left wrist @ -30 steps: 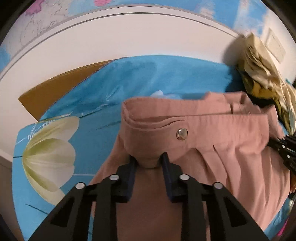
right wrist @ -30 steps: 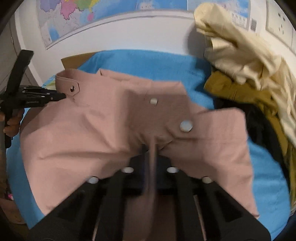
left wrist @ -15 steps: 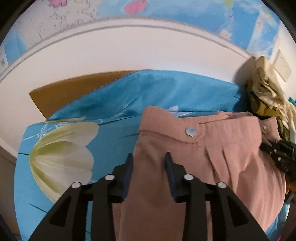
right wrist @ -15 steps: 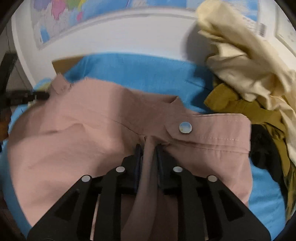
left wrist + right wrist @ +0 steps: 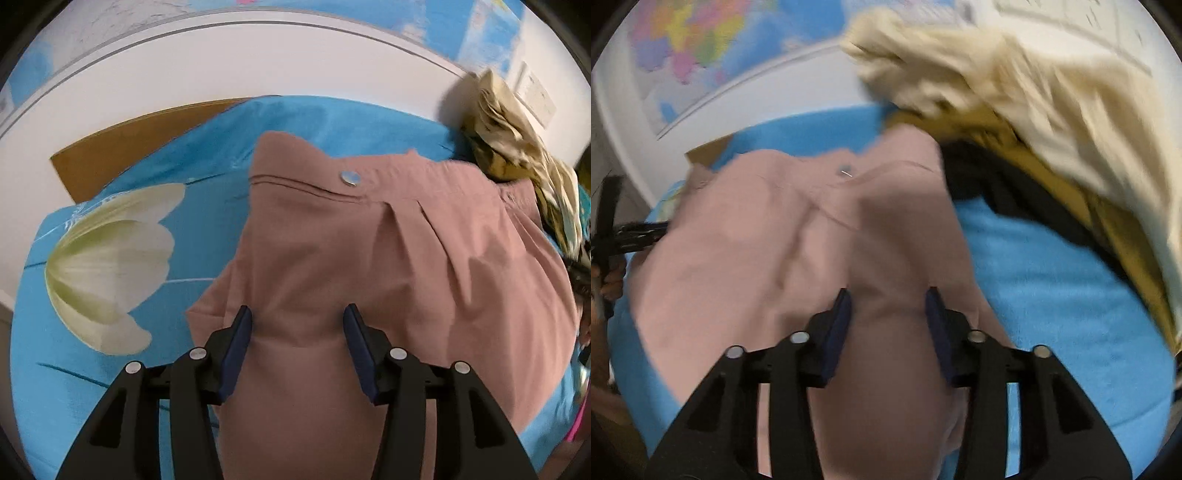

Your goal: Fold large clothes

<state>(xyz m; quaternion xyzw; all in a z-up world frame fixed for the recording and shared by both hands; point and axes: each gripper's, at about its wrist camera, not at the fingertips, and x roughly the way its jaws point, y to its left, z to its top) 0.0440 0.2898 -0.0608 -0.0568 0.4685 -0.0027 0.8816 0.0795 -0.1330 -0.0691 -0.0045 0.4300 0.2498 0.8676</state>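
You are in a home bedroom: tulip-print blue bedsheet (image 5: pixel 110 266), loose clothes pile (image 5: pixel 1052 122), wall map (image 5: pixel 687 40).

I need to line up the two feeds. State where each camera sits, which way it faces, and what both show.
Left wrist: on the left gripper, looking down along its opening fingers over the pink garment on the blue sheet; nothing pinched.
Right wrist: on the right gripper, jaws opening, facing the garment and clothes pile; a hand shows at the left edge.
Shared: garment, sheet, pile, wall map.
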